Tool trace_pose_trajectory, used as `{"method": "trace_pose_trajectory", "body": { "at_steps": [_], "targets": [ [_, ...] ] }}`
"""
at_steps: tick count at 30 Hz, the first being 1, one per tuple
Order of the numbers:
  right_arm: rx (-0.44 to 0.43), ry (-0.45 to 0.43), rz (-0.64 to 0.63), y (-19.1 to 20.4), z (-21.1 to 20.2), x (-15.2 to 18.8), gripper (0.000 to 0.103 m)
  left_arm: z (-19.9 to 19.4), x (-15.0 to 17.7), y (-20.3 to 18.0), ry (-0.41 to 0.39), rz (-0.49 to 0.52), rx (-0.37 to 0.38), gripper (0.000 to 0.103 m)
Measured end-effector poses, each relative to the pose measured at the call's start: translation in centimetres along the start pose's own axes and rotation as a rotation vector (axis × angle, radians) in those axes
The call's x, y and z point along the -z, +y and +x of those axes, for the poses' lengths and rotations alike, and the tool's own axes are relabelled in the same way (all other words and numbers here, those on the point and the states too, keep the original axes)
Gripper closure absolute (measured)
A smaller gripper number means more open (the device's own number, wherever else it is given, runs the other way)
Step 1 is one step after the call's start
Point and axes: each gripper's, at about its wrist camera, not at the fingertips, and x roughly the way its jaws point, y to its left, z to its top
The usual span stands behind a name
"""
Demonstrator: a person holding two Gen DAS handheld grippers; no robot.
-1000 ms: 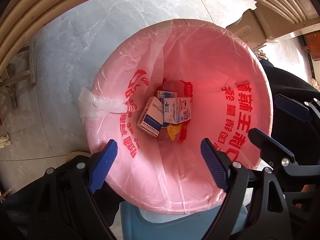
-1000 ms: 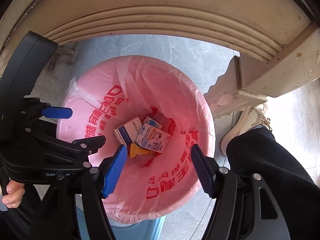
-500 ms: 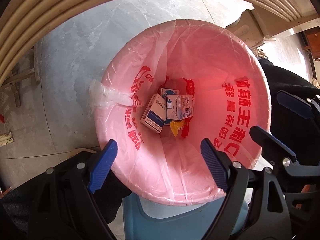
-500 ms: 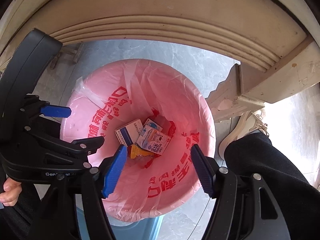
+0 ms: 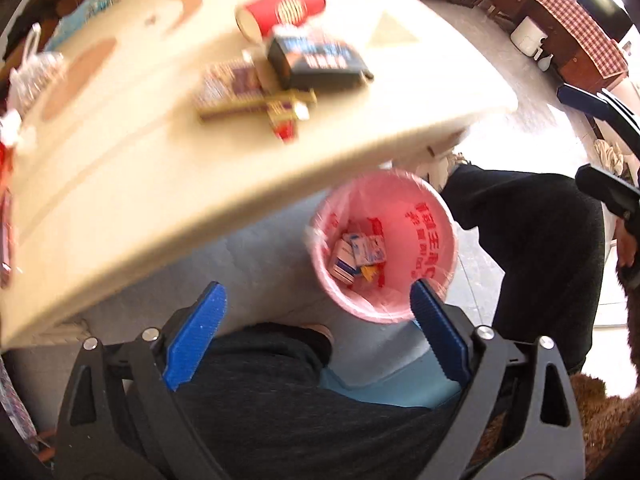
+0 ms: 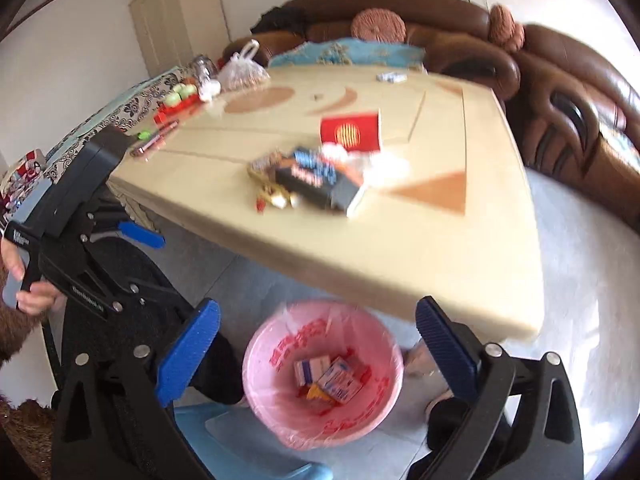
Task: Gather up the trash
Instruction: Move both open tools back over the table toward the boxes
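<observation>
Both the left gripper [image 5: 316, 332] and the right gripper [image 6: 318, 354] have just spread their jaws, nothing between them. Beyond the jaws, on the desk [image 6: 400, 248], lies the remaining trash: a dark box [image 6: 320, 180], light and stiff, probably best pinched across its narrow sides, and a red paper cup [image 5: 280, 10], easily crushed. The pink-lined bin [image 6: 280, 420] sits below.

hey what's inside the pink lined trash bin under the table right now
Inside the pink plastic-lined trash bin: a few small white-and-blue cartons and a crumpled yellow wrapper. Whatever lies beneath them at the bottom is covered.
</observation>
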Motion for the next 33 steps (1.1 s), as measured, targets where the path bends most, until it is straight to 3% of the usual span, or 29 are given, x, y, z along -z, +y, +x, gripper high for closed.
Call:
{"method": "trace_pose_trajectory", "body": {
  "at_steps": [3,8,17,27,33],
  "targets": [
    [-0.025,-0.048,-0.104,0.2,-2.5,-4.5,0.007,-4.8,-2.7,2.1,-0.052,0.103,-0.054,0.01],
    [-0.135,-0.036,-0.258,0.3,-3.7,-10.1,0.007,-9.0,-6.3,3.1,-0.07,0.317,-0.094,0.009],
    [-0.205,0.03,-0.444,0.3,-1.7,-15.3,0.007,-8.3,-8.1,0.1,0.024,0.672,-0.043,0.009],
    [-0.261,0.161,-0.541,-0.1,4.2,-16.4,0.007,-2.3,-11.8,1.8,0.146,0.691,0.042,0.009],
    [-0.333,0.232,-0.537,-1.2,8.6,-16.1,0.007,2.0,-13.0,2.6,0.213,0.698,0.091,0.009]
  ]
}}
